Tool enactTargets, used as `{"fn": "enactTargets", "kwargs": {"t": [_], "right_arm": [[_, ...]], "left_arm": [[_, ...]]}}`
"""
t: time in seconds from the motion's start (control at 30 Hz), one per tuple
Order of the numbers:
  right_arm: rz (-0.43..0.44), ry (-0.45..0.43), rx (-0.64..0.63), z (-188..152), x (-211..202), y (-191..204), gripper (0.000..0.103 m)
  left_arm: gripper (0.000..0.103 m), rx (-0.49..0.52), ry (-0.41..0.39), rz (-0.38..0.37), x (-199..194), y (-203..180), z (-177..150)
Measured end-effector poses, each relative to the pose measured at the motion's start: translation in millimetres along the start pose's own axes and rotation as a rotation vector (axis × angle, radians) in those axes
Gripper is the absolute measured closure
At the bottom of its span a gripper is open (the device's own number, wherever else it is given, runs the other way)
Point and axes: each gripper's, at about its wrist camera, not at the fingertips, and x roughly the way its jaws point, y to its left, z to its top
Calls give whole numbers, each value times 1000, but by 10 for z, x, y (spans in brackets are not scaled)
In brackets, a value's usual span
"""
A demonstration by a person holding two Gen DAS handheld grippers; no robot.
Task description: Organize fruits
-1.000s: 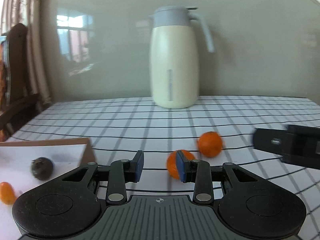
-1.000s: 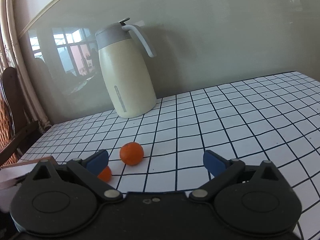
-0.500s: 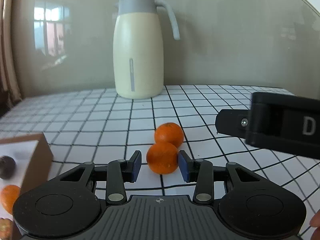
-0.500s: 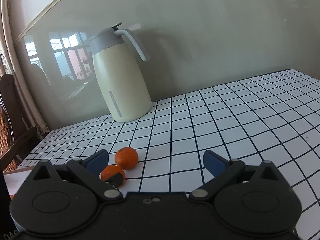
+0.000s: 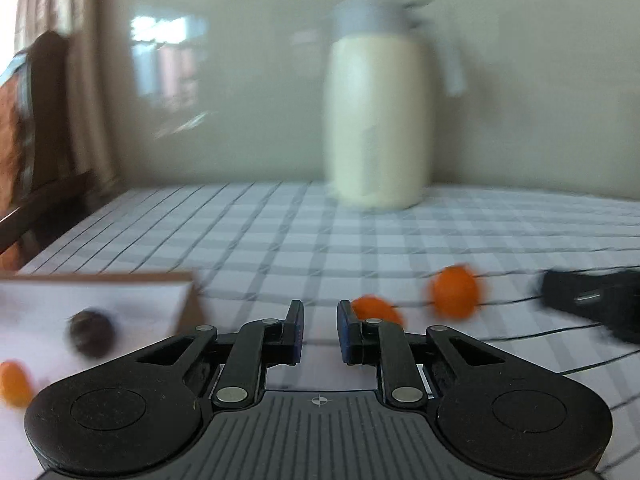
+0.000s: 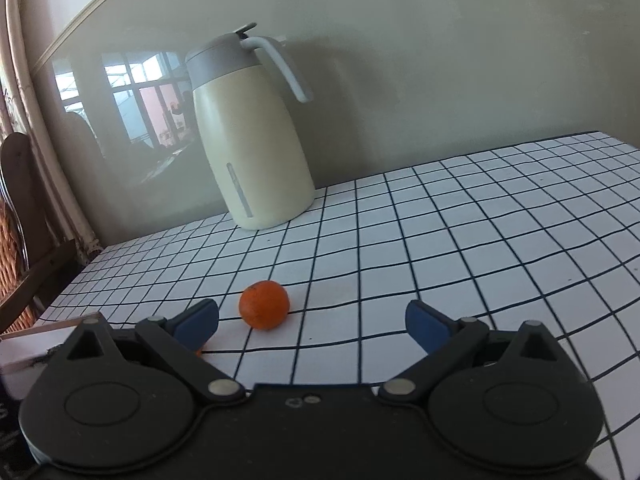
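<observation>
Tangerine (image 5: 376, 309) slipped out: your left gripper (image 5: 319, 334), which bracketed it a moment ago, has closed empty beside it; right gripper (image 6: 312, 322) gapes wide.

left-wrist view motion-blurred, box (image 5: 182, 288) cut off — left edge

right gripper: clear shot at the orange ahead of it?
Probably yes. The right gripper is open, and the orange sits on the tablecloth just beyond its fingertips, a bit left of centre. Nothing lies between them; the jug stands well behind.
</observation>
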Motion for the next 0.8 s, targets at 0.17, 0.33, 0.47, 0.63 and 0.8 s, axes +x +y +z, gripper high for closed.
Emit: {"fn": "enactTargets", "kwargs": {"t": [0.17, 0.33, 0.47, 0.63, 0.8], "right_arm": [[16, -11, -6, 27, 4, 55, 9], [20, -3, 2, 12, 29, 71, 9], [21, 0, -6, 0, 35, 97, 9], [24, 19, -8, -19, 79, 108, 9], [29, 46, -42, -21, 174, 167, 11]], "left_arm": [[84, -17, -26, -11, -64, 109, -7], [83, 28, -67, -86, -202, 10, -9], [83, 73, -46, -90, -176, -114, -61], [68, 44, -29, -72, -116, -97, -36], [35, 44, -31, -63, -92, -88, -26]]}}
